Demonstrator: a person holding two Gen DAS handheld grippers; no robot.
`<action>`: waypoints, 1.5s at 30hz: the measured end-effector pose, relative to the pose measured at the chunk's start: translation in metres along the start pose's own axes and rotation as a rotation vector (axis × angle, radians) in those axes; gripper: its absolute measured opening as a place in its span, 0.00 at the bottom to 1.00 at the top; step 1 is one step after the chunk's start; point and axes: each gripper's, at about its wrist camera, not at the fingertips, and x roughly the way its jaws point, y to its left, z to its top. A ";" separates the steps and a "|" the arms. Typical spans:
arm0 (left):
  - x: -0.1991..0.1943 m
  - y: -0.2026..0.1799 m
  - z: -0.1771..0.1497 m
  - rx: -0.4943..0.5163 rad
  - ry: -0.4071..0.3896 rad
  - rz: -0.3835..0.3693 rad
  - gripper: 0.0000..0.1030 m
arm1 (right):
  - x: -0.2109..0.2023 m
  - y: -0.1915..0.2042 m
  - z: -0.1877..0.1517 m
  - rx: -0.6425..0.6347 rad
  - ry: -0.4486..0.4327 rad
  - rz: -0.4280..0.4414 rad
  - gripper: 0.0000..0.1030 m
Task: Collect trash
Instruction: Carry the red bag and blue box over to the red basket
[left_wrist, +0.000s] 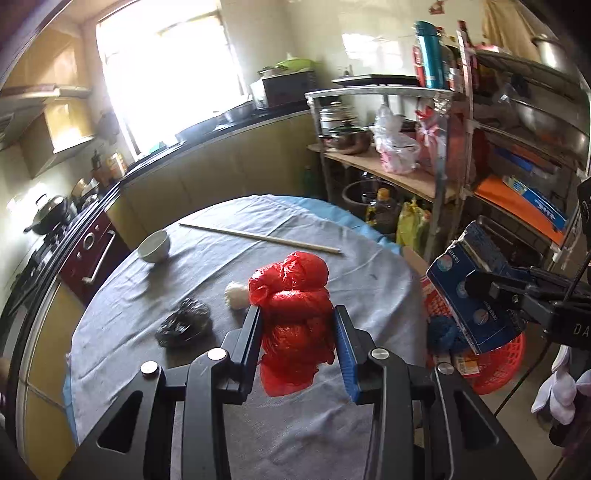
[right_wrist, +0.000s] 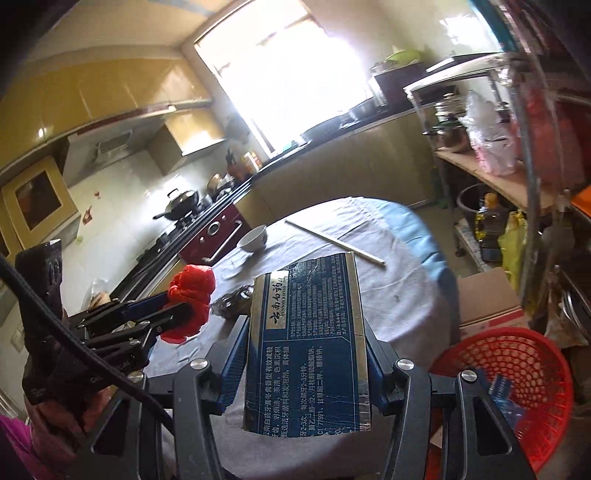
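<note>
Kitchen: yellow cabinets, a bright window, a stove with a wok at the left, metal shelves at the right
Desk: round, under a grey cloth with a blue layer showing at its far edge
Left hand-held gripper: jaws partly closed on a red bag, pads pressed to both its sides; the crumpled bag bulges above the fingers and hangs below them, held over the desk
Left hand-held gripper, right view: it reaches in from the left with the red bag at its tips
Right hand-held gripper: jaws wide, clamped on a blue box printed with Chinese text; the box sticks out well past the fingertips and is crumpled along its edges
Blue box, left view: held off the desk's right edge, above the basket
Basket: red plastic mesh, on the floor right of the desk; blue and clear wrappers lie in it, what else is unclear
Black bag: crumpled on the cloth, left of the red bag
White wad: on the cloth just beside the red bag
Bowl: white, upright, far left of the desk; contents not visible
Chopsticks: lying across the far side
Cardboard box: on the floor behind the basket
</note>
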 end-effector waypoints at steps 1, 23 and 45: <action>0.001 -0.005 0.002 0.011 0.000 -0.007 0.39 | -0.004 -0.004 0.000 0.007 -0.008 -0.006 0.56; 0.014 -0.096 0.026 0.181 0.002 -0.106 0.39 | -0.070 -0.075 -0.005 0.148 -0.106 -0.125 0.57; 0.039 -0.143 0.036 0.265 0.046 -0.160 0.39 | -0.092 -0.123 -0.015 0.273 -0.141 -0.182 0.58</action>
